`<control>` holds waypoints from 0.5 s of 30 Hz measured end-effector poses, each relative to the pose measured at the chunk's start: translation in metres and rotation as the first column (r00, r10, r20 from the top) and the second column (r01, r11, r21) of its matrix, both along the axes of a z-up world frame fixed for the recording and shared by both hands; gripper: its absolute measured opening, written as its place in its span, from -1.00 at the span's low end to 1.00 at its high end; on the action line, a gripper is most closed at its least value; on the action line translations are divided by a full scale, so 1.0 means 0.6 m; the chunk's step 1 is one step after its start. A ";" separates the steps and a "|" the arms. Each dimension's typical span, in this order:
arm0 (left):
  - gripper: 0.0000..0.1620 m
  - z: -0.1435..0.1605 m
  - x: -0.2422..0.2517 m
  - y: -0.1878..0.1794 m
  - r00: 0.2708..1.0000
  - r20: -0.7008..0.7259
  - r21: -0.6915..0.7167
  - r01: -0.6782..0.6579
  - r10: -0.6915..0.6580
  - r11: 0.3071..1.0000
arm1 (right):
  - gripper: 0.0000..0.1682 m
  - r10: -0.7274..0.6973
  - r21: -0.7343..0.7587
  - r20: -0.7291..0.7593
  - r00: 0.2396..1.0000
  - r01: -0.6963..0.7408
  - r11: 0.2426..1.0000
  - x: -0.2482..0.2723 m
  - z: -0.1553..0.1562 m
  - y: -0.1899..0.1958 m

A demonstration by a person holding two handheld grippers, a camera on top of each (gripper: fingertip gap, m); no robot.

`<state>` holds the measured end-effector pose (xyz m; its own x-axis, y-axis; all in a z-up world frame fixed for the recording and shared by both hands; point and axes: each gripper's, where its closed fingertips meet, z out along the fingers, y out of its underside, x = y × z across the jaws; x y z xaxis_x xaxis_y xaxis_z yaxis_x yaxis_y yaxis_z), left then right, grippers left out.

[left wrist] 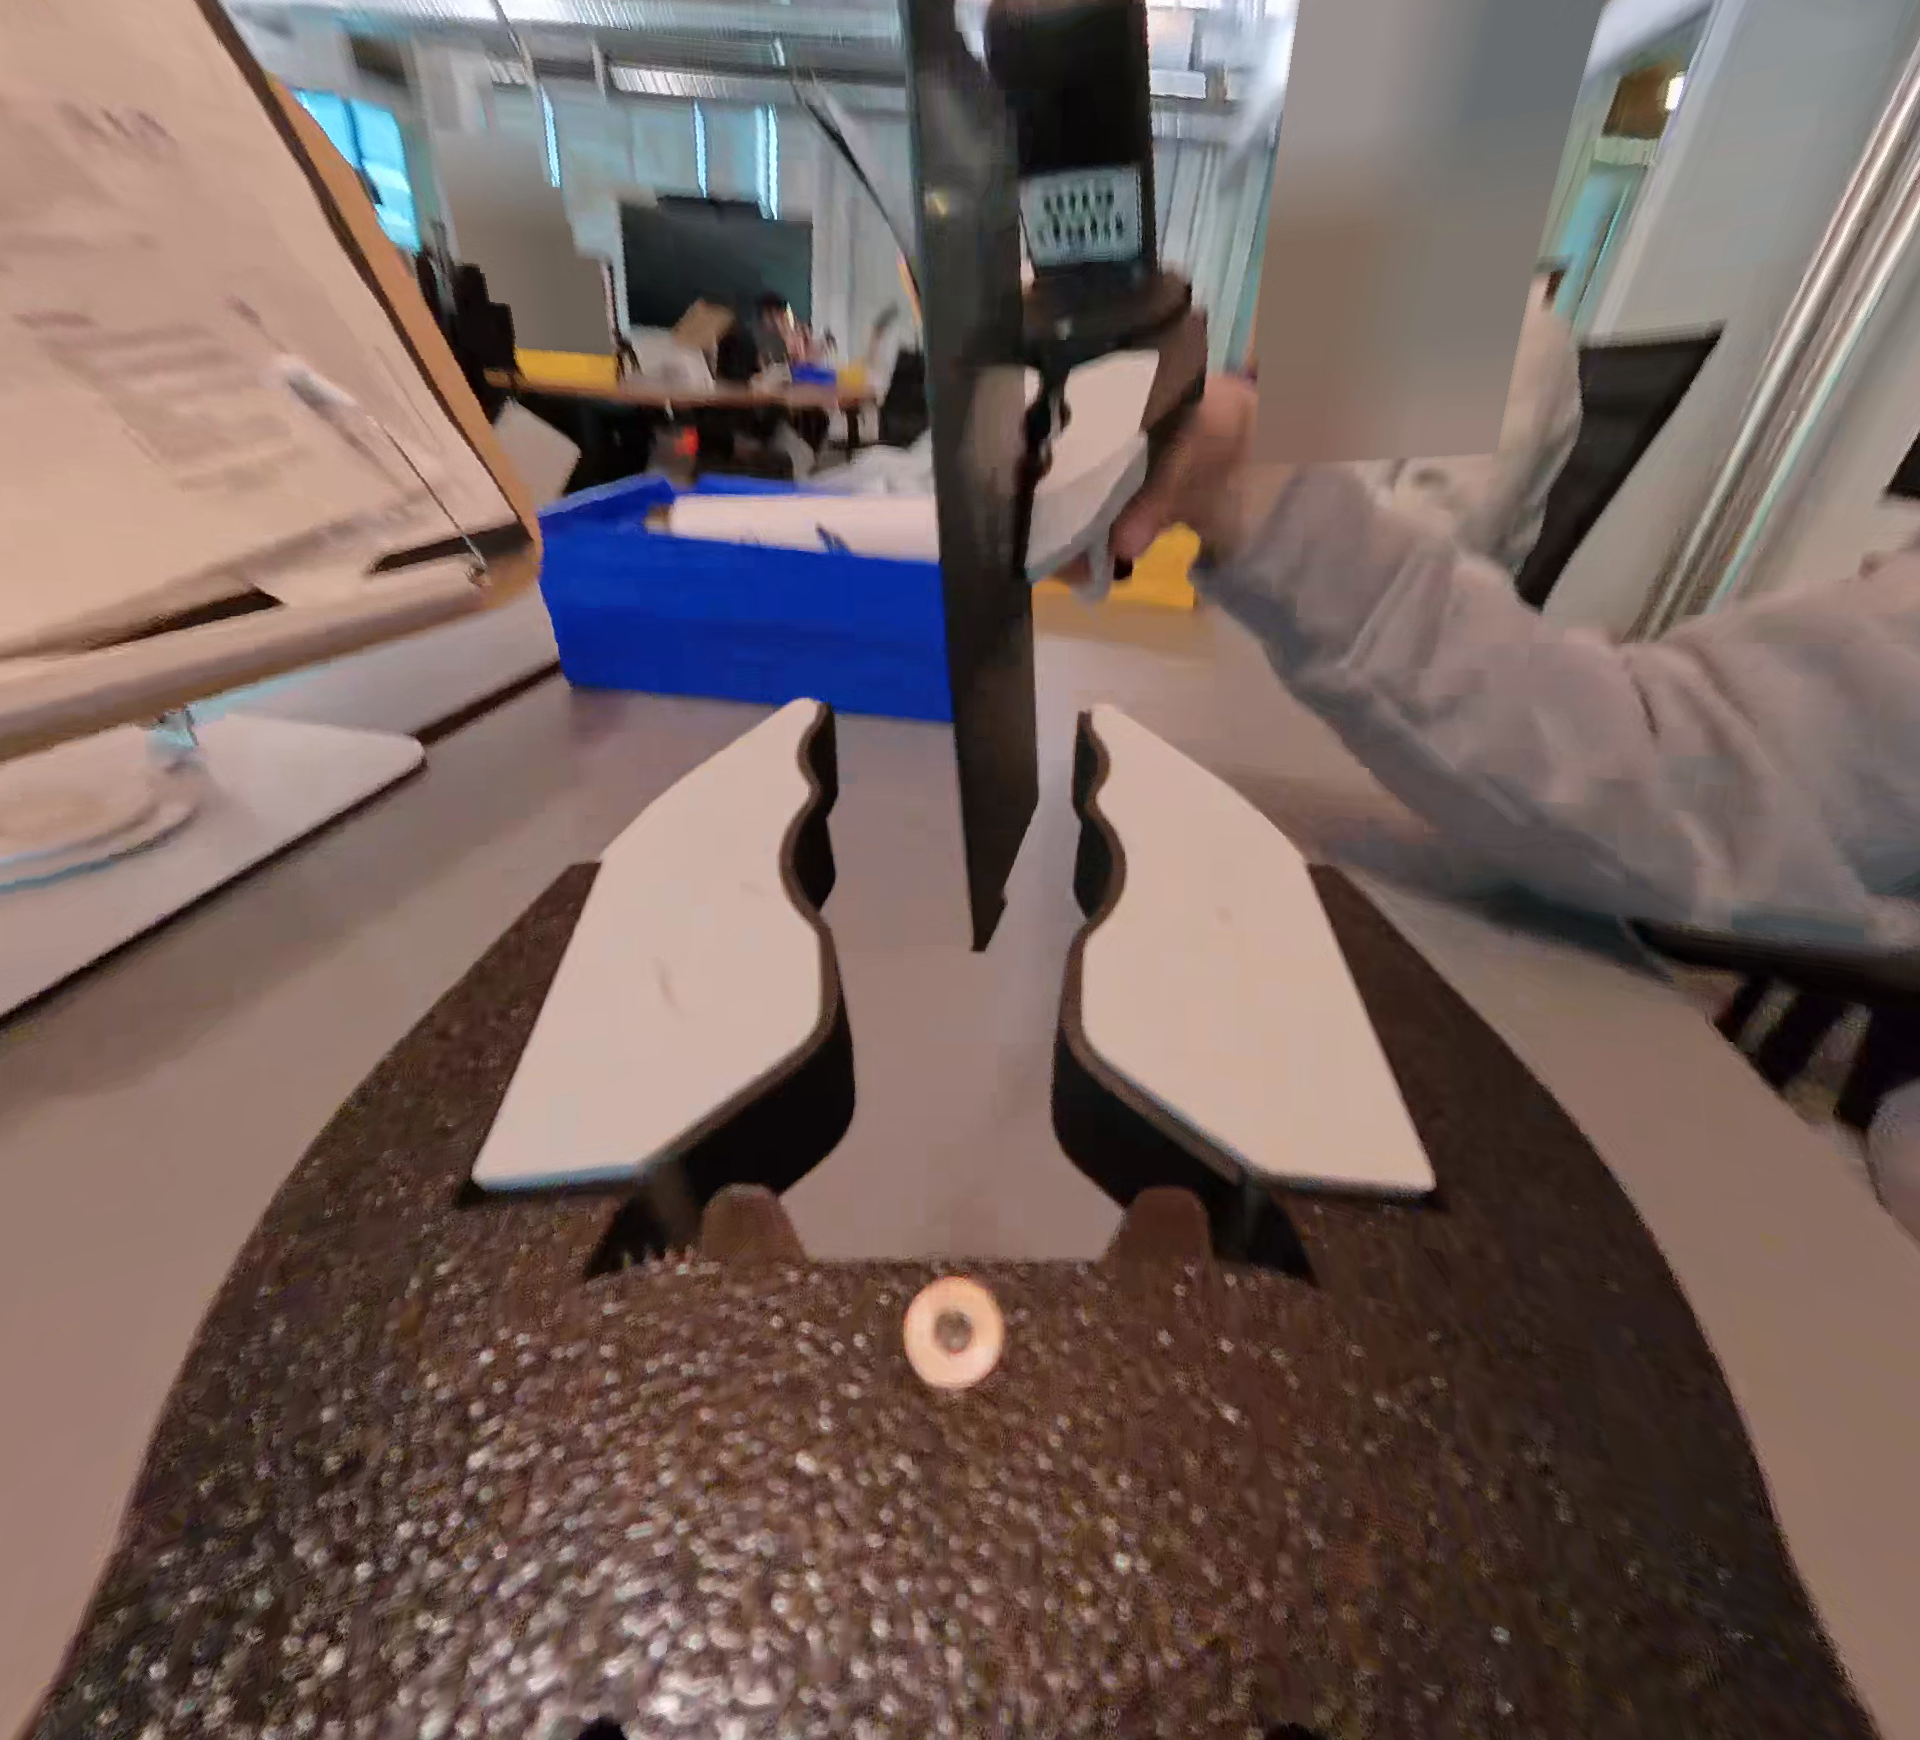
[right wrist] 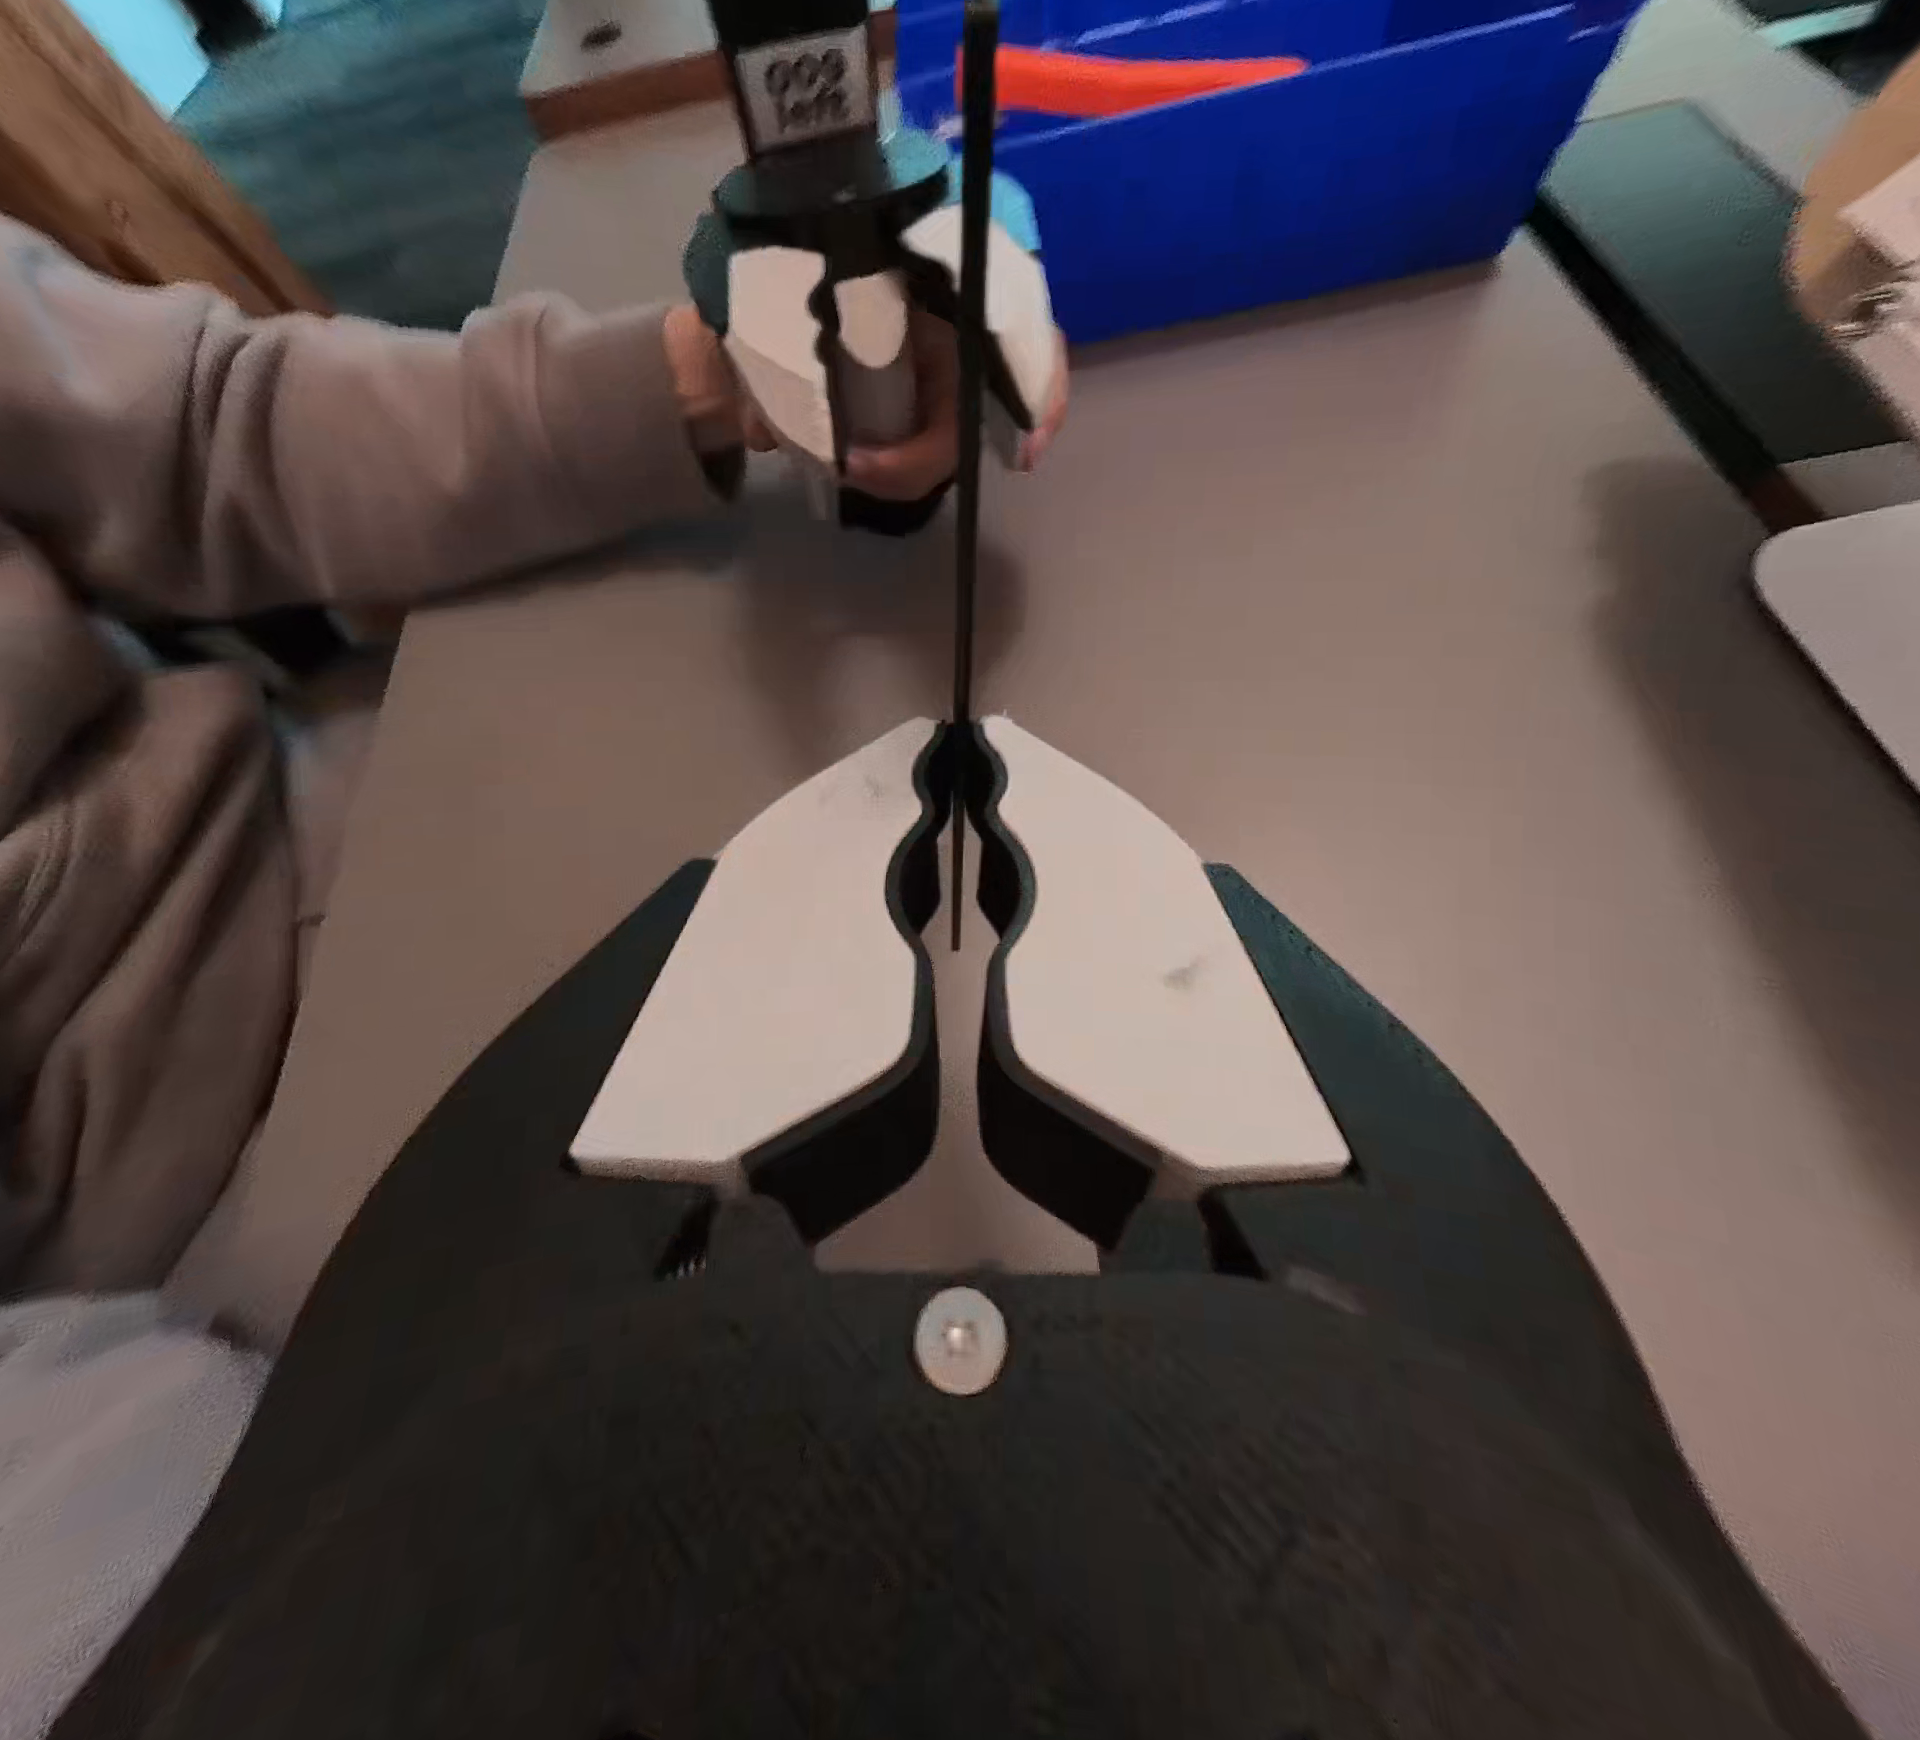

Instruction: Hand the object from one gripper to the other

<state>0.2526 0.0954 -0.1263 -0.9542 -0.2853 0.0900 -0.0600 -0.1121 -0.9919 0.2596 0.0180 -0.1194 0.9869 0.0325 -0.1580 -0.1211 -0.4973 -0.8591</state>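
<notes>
A thin flat black strip [left wrist: 982, 651] stands upright over the grey table [right wrist: 1351, 599]. In the right wrist view it shows edge-on as a thin black line [right wrist: 969, 443]. My right gripper [right wrist: 961, 734] is shut on its near end, with both pads pressed against it. This gripper also shows in the left wrist view [left wrist: 1081, 454], clamped on the strip's far part. My left gripper [left wrist: 954, 734] is open. The strip's end stands between its white fingers [left wrist: 717, 911] with a gap on each side. The right wrist view shows the left gripper [right wrist: 904, 340] spread around the strip.
A blue bin [right wrist: 1299, 163] stands at the table's far end with an orange object [right wrist: 1122, 80] in it. A tilted board on a white stand [left wrist: 260, 786] is at my left. A black pad [right wrist: 1704, 267] and a silver slab [right wrist: 1849, 630] lie on the table. Sleeved arms reach in. The tips of one gripper are about 9 cm away from the tips of the other.
</notes>
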 end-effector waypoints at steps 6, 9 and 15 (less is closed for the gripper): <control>-0.65 -0.027 -0.070 -0.055 0.967 -0.017 0.138 0.256 -0.256 0.957 | -0.98 0.190 -0.138 -0.011 0.982 -0.189 0.972 -0.057 -0.036 0.019; -0.96 -0.044 -0.058 -0.056 0.980 0.022 0.224 0.189 -0.199 0.956 | -0.98 0.196 -0.137 0.010 0.981 -0.193 0.972 -0.056 -0.038 0.028; -0.99 0.012 0.003 -0.009 1.000 -0.017 -0.040 -0.021 0.020 0.999 | -0.53 -0.026 0.086 0.087 0.996 0.019 0.996 0.006 0.004 0.066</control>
